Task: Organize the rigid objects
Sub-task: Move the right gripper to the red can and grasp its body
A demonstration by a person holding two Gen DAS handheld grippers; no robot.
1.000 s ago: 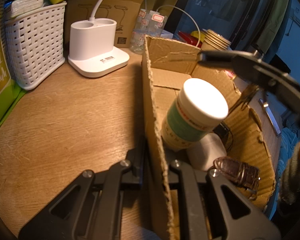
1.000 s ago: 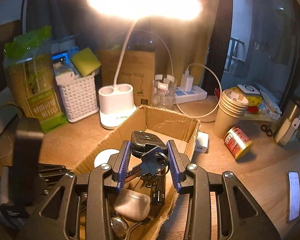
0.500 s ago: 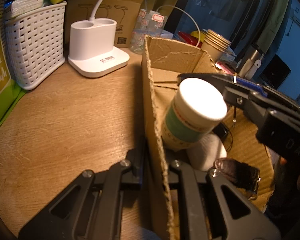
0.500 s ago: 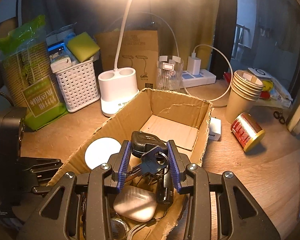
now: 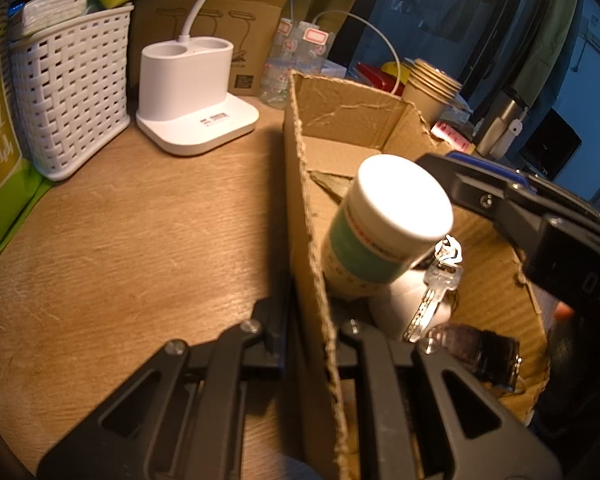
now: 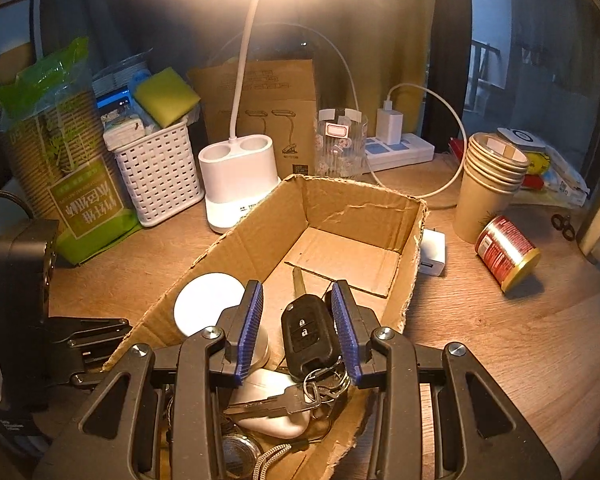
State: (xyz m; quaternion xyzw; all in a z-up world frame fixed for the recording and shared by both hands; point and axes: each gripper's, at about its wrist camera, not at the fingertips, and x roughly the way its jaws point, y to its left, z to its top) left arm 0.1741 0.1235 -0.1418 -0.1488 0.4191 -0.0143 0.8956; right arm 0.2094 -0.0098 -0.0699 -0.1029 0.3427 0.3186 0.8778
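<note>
An open cardboard box [image 6: 414, 240] stands on the wooden desk. My right gripper [image 6: 298, 328] is open low over its near end, and the black car key with its key bunch [image 6: 308, 334] lies loose between the blue pads on the box contents. A white-lidded bottle [image 6: 204, 304], a white earbud case [image 6: 274, 420] and a watch [image 5: 480, 354] lie in the box too. My left gripper [image 5: 306, 328] is shut on the box's left wall [image 5: 300, 216]. The bottle [image 5: 384, 220], the keys [image 5: 436, 292] and the right gripper [image 5: 540, 216] show in the left wrist view.
A white lamp base [image 6: 236, 172], a white basket [image 6: 156, 168], a green bag [image 6: 64, 164] and a brown carton [image 6: 264, 104] stand behind the box. To the right are a glass [image 6: 340, 142], power strip [image 6: 396, 146], paper cups [image 6: 488, 184], a red can [image 6: 504, 252] and a white charger [image 6: 432, 252].
My right gripper has lowered into the box and opened, letting go of the car key, which now rests on the box contents. My left gripper still holds the box wall.
</note>
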